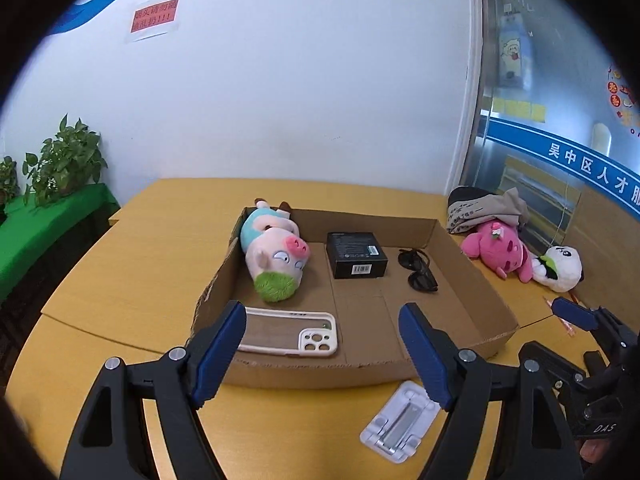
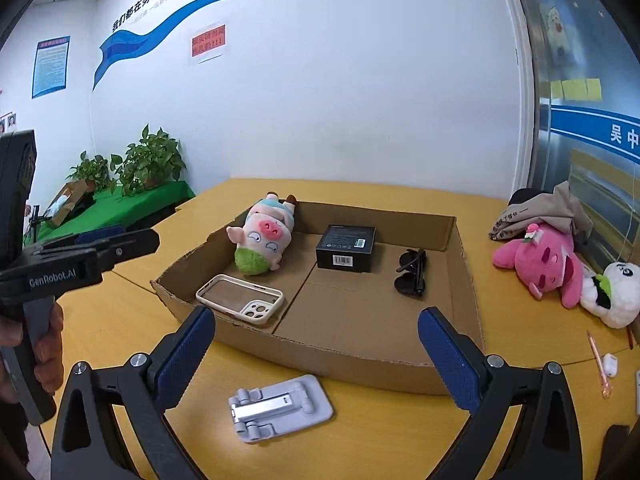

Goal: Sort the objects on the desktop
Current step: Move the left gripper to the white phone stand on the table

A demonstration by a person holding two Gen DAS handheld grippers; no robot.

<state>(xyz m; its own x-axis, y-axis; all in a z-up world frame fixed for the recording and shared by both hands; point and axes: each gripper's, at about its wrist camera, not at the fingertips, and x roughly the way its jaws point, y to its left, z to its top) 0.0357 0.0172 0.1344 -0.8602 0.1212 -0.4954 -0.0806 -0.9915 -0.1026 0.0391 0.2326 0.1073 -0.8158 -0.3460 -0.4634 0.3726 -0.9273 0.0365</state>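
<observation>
I hold the left gripper (image 1: 322,354) with its blue-padded jaws spread wide and nothing between them; the right gripper (image 2: 316,358) is likewise released and empty. Both hover above the yellow wooden table (image 2: 360,432), just short of the near wall of the shallow brown cardboard tray (image 2: 320,356).

Directly below and between the right jaws lies the white folding phone stand with a silver hinge arm (image 2: 280,408), flat on the table and outside the tray. In the left view it sits under the right-hand jaw.

Beyond the near wall, inside the tray: a cream phone case with camera cut-outs (image 2: 240,298) ahead-left, a pink pig plush with green hair and a blue shirt (image 2: 262,240) behind it, a black cardboard box with a barcode label (image 2: 346,248) straight ahead, and black sunglasses (image 2: 412,272) ahead-right.

Judgement: roughly half done. Four items are binned. Still out, as I read it, are the stand and, far right of the tray, a pink plush toy (image 2: 540,264), a white panda-like plush (image 2: 612,292) and an orange pen (image 2: 598,364).

A small white object beside the pen is too small to identify. The grey cloth heap behind the pink plush is partly hidden. The right table edge is cut off.
</observation>
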